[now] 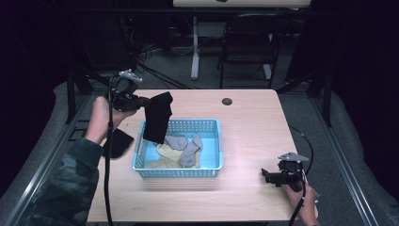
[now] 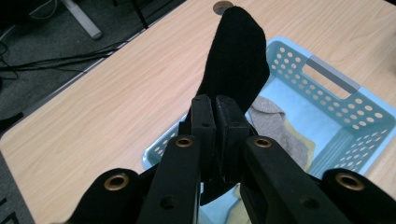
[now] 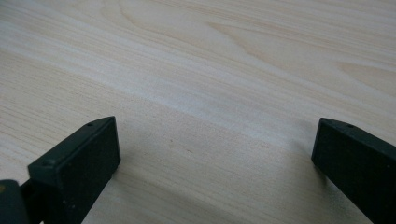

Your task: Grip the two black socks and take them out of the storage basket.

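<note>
Left claw (image 2: 215, 116): jaws pressed together on a black sock (image 2: 236, 60), seen close up in the left gripper view; held up above the left end of the basket.
Black sock: hangs from the left claw (image 1: 141, 101) in the high view, its lower end over the basket's left rim.
Basket (image 1: 212, 126): light blue, perforated walls, sits mid-desk; grey socks (image 1: 186, 147) and pale yellowish ones (image 1: 167, 153) lie inside.
Second dark cloth (image 1: 118, 142): flat on the desk, just left of the basket.
Right claw (image 3: 212, 154): jaws wide apart, gripping nothing, low over bare wood at the desk's near right.
Desk (image 1: 254, 136): light wood, a round hole (image 1: 227, 101) near the far edge.
</note>
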`<state>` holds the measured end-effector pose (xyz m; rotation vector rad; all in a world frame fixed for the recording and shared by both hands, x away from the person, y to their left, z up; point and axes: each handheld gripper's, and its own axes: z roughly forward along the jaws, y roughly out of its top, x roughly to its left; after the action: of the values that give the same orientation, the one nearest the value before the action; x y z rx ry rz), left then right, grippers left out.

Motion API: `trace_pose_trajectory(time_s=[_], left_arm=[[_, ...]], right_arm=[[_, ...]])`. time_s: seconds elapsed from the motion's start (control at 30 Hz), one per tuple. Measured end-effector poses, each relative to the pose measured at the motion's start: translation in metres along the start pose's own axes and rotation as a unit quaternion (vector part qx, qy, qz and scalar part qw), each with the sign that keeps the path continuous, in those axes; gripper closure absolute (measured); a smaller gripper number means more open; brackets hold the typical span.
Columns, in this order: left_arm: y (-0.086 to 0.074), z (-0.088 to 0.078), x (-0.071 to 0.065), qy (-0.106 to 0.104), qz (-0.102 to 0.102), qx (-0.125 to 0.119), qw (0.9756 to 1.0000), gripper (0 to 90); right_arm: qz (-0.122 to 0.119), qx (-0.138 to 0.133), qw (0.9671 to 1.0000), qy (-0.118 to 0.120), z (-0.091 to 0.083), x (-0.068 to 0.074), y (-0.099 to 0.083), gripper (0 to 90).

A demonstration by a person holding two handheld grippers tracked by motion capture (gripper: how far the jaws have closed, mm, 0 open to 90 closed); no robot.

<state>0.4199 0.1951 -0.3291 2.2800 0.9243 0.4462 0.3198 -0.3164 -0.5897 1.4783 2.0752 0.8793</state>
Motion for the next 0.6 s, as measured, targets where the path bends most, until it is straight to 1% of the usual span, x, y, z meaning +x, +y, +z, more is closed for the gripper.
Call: trace_pose_trajectory(time_s=[0.03, 0.07, 0.17, 0.33, 0.37, 0.43, 0.47, 0.5, 0.53, 0.6], left_arm=[[0.000, -0.006, 0.002, 0.005, -0.002, -0.006, 1.0000, 87.0], [0.000, -0.006, 0.002, 0.005, -0.002, -0.006, 1.0000, 86.9], [-0.001, -0.015, 0.007, 0.014, -0.004, -0.010, 0.9998, 87.0], [-0.004, -0.029, 0.018, 0.028, -0.014, -0.017, 0.9994, 86.9], [-0.007, -0.034, 0.022, 0.038, -0.019, -0.021, 0.9989, 87.0], [-0.008, -0.036, 0.024, 0.041, -0.022, -0.021, 0.9987, 86.9], [-0.010, -0.040, 0.027, 0.048, -0.025, -0.022, 0.9983, 86.9], [-0.011, -0.041, 0.029, 0.049, -0.027, -0.023, 0.9981, 86.9], [-0.013, -0.044, 0.032, 0.052, -0.029, -0.019, 0.9981, 86.9], [-0.017, -0.049, 0.036, 0.061, -0.034, -0.020, 0.9974, 86.9]], right_arm=[[0.000, 0.000, 1.0000, 0.000, 0.000, 0.000, 0.000, 0.4], [0.000, 0.000, 1.0000, 0.000, 0.000, 0.000, 0.000, 0.4], [0.000, 0.000, 1.0000, 0.000, 0.000, 0.000, 0.000, 0.3], [0.000, 0.000, 1.0000, -0.002, 0.000, 0.000, 0.000, 0.3], [0.000, 0.000, 1.0000, 0.001, 0.000, 0.000, 0.000, 0.3], [0.000, 0.000, 1.0000, 0.001, 0.000, 0.000, 0.000, 0.3], [0.000, 0.000, 1.0000, 0.001, 0.000, 0.000, 0.000, 0.3], [0.000, 0.000, 1.0000, 0.001, 0.000, 0.000, 0.000, 0.3], [0.000, 0.000, 1.0000, 0.000, 0.000, 0.000, 0.000, 0.4], [0.000, 0.000, 1.0000, 0.000, 0.000, 0.000, 0.000, 0.3]])
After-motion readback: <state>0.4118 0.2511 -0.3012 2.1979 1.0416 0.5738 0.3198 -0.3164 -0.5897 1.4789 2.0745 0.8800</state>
